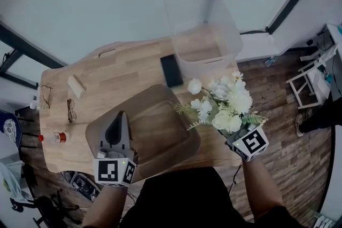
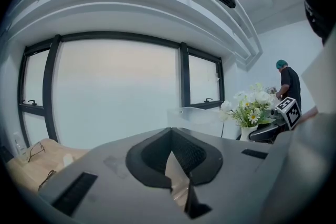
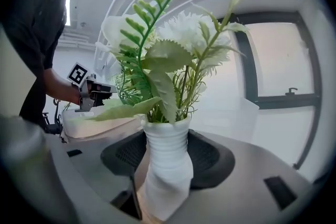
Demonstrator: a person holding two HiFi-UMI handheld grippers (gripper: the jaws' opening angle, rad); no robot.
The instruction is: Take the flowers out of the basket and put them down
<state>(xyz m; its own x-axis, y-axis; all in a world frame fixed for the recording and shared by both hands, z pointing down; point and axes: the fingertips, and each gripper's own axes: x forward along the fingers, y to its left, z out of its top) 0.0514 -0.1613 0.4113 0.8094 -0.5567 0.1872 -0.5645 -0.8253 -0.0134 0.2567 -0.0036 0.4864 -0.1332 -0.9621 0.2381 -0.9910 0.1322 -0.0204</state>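
White vase (image 3: 165,160) of flowers (image 1: 227,101) sits clenched in right tool (image 1: 238,139); left tool (image 1: 119,120) grips basket (image 1: 160,157).

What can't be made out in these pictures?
Head view: the vase is hidden under the flowers; the bottle's label is too small.
Right gripper view: the vase's base is cut by the bottom edge.
Left gripper view: the left gripper's body hides all but an edge of the basket.

We see soft, flat daylight from the windows (image 2: 115,92), blown white; the flowers (image 3: 184,39) stand backlit; both gripper views bulge toward black corners; head view hazy.
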